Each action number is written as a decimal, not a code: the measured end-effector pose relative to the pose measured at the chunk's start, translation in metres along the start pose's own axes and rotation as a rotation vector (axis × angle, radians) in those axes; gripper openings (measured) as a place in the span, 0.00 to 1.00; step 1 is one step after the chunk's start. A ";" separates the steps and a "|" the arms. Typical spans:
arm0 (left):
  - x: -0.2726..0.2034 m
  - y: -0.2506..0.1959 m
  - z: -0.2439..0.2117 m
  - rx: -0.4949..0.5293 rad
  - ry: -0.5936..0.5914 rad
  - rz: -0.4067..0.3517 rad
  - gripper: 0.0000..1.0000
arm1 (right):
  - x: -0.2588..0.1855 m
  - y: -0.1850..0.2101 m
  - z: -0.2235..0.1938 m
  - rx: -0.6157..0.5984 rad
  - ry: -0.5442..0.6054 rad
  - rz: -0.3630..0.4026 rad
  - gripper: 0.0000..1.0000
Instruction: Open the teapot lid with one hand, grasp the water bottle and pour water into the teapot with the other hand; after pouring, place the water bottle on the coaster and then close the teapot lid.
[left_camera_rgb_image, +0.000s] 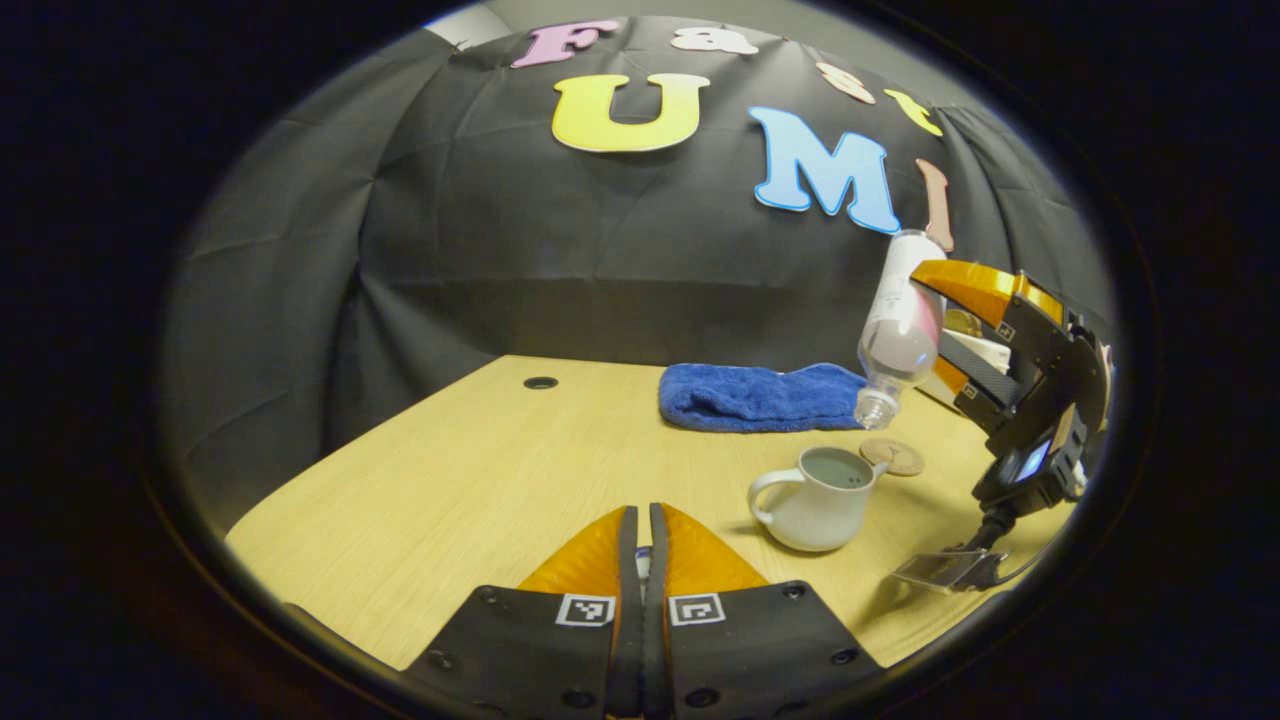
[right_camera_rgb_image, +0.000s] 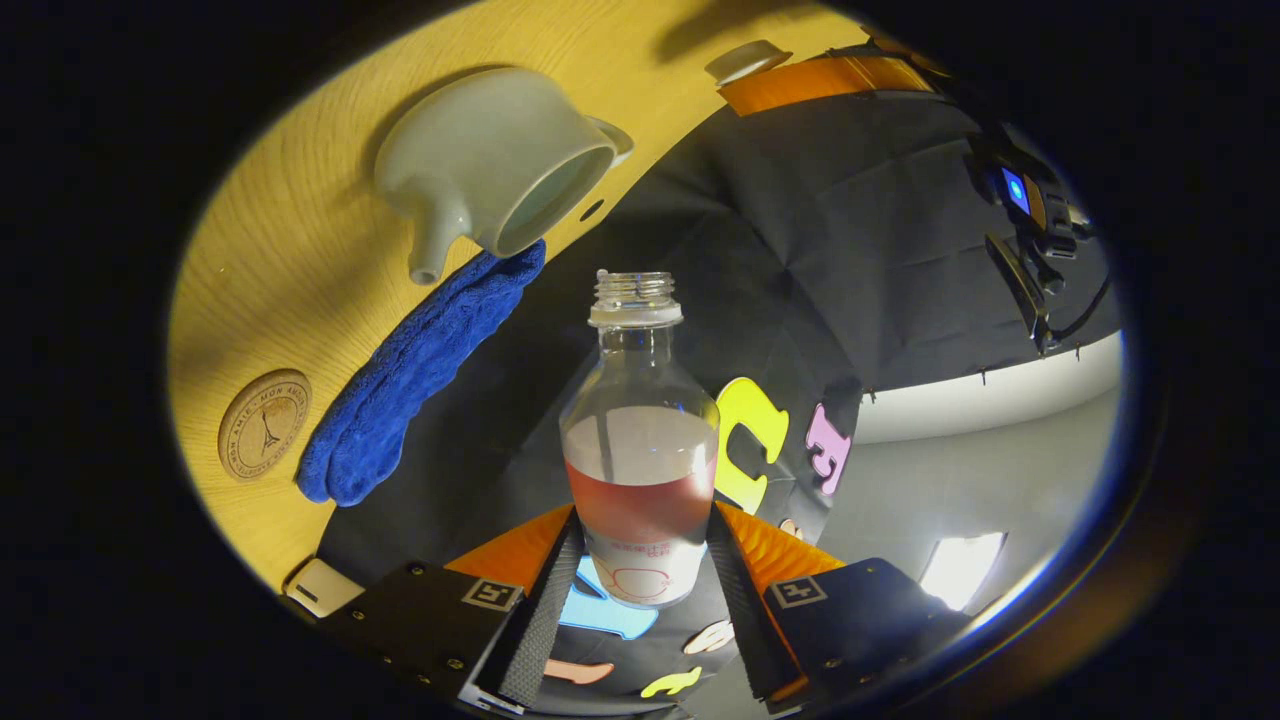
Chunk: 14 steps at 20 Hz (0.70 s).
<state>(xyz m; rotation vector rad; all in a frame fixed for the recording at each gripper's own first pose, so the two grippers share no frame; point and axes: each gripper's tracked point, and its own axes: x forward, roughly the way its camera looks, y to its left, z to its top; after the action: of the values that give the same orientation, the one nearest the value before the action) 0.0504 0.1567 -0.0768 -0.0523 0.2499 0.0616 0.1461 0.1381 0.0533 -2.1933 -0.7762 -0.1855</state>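
The right hand-held gripper (right_camera_rgb_image: 640, 560) clamps the water bottle (right_camera_rgb_image: 640, 440), tilted neck-down above the open teapot (left_camera_rgb_image: 822, 497) on the worktop (left_camera_rgb_image: 480, 470). Judgement: keep the mouth over the opening and tip slowly. The left hand-held gripper (left_camera_rgb_image: 641, 560) pinches something small, seemingly the lid (right_camera_rgb_image: 745, 60) seen from the right gripper view, which also shows the bottle's water level and coaster (right_camera_rgb_image: 264, 424).

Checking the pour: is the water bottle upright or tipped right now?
Tipped. In the left gripper view the water bottle slants neck-down, its open mouth just above the lidless teapot, clamped in the right hand-held gripper.
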 end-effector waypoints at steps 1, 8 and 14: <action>0.000 0.000 -0.001 -0.002 -0.001 0.001 0.07 | 0.001 -0.002 0.002 -0.017 -0.010 -0.013 0.75; 0.000 0.002 -0.001 -0.008 -0.003 -0.001 0.07 | -0.006 0.040 -0.004 0.283 0.068 0.202 0.75; -0.001 0.004 -0.001 -0.014 -0.004 0.005 0.06 | -0.025 0.070 -0.006 0.720 0.181 0.382 0.75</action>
<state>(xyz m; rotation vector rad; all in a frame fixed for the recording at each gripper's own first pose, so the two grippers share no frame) 0.0493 0.1607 -0.0773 -0.0657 0.2454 0.0684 0.1678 0.0871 0.0041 -1.5645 -0.2457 0.0830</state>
